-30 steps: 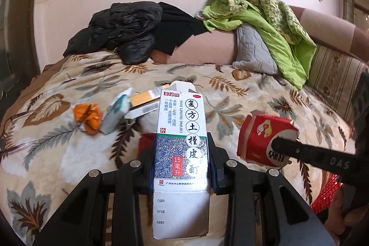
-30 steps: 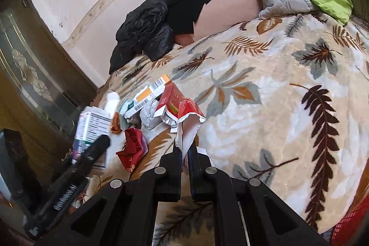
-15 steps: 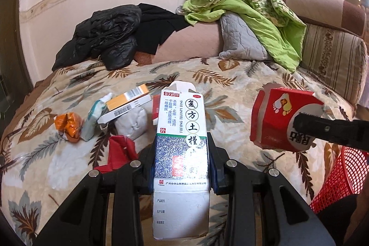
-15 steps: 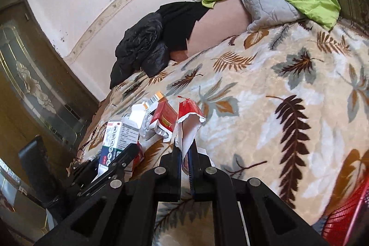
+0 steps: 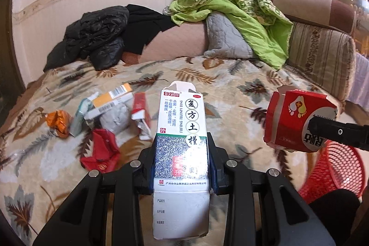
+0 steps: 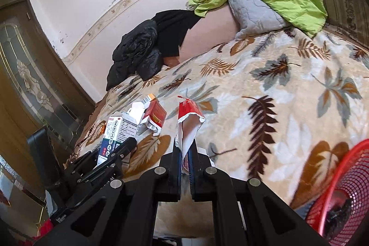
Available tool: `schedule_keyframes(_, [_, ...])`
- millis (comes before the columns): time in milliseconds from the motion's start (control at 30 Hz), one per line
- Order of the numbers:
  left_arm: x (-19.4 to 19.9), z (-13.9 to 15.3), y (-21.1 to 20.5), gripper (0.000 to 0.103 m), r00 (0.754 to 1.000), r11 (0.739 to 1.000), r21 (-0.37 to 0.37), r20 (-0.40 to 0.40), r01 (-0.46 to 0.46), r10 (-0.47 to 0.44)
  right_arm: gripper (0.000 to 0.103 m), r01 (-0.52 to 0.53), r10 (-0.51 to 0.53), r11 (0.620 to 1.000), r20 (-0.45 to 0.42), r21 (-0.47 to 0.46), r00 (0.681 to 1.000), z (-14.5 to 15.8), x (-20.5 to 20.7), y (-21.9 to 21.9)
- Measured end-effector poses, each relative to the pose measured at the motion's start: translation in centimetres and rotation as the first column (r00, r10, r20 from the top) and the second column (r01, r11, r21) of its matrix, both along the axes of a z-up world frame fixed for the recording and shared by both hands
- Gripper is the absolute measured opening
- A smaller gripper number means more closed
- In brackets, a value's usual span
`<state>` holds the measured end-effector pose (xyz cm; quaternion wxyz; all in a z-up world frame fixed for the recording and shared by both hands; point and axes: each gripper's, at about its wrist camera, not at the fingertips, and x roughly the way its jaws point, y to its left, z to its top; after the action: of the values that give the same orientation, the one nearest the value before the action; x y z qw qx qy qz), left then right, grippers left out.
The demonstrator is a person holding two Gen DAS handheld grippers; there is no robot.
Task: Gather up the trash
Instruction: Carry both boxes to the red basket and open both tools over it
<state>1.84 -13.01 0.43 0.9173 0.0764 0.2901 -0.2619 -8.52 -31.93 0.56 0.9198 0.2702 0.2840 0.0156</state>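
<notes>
My left gripper [image 5: 181, 153] is shut on a tall white medicine box [image 5: 181, 128] with Chinese print and holds it above the bed. It also shows in the right wrist view [image 6: 115, 133]. My right gripper [image 6: 184, 149] is shut on a torn red carton [image 6: 189, 117], which shows at the right of the left wrist view [image 5: 297, 119], lifted near a red mesh basket [image 5: 339, 167]. The basket's rim is at the lower right in the right wrist view [image 6: 346, 179]. More trash lies on the leaf-print blanket [image 5: 230, 89]: an orange wrapper [image 5: 58, 121], an orange-white box [image 5: 110, 98], red packets [image 5: 101, 151].
A black jacket [image 5: 96, 34] and a green quilt [image 5: 237, 13] over a grey pillow [image 5: 223, 38] lie at the head of the bed. A striped cushion [image 5: 320, 54] stands at the right. A dark wooden door [image 6: 27, 84] is at the left.
Both grippers have pulled back from the bed and swung right with their boxes. The trash pile has receded and the red basket has come into view at the lower right.
</notes>
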Motion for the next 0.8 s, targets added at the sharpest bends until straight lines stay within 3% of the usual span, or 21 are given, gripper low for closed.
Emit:
schedule_keyframes(133, [-2.4,0.8,-1.0,0.032,0.997,0.997,-0.028,-0.029,0.065,-0.066,0.005,0.047,-0.047,0.999,0.017,0.012,0.999,1.3,-3.7,-2.2])
schedule_keyframes(300, [-6.2,2.5,-4.5,0.033,0.977,0.978,-0.046,-0.047,0.205,-0.207,0.006,0.195,-0.195,0.981,0.031,0.018,0.980,2.9,-10.5,-7.5])
schedule_keyframes(400, [-8.6,3.3,-7.8,0.033,0.947,0.949,-0.046,-0.070,0.311,-0.313,0.006,0.280,-0.280,0.960,0.011,0.021,0.960,2.8,-13.7,-10.4])
schedule_keyframes(567, [-12.9,4.5,-13.7,0.033,0.870,0.876,-0.036,-0.099,0.481,-0.482,0.006,0.374,-0.372,0.926,-0.043,0.047,0.927,1.2,-17.9,-14.2])
schedule_keyframes(800, [-16.2,4.3,-19.2,0.033,0.782,0.804,-0.061,-0.197,0.592,-0.591,0.006,0.411,-0.407,0.910,-0.066,0.058,0.911,0.4,-20.9,-16.9])
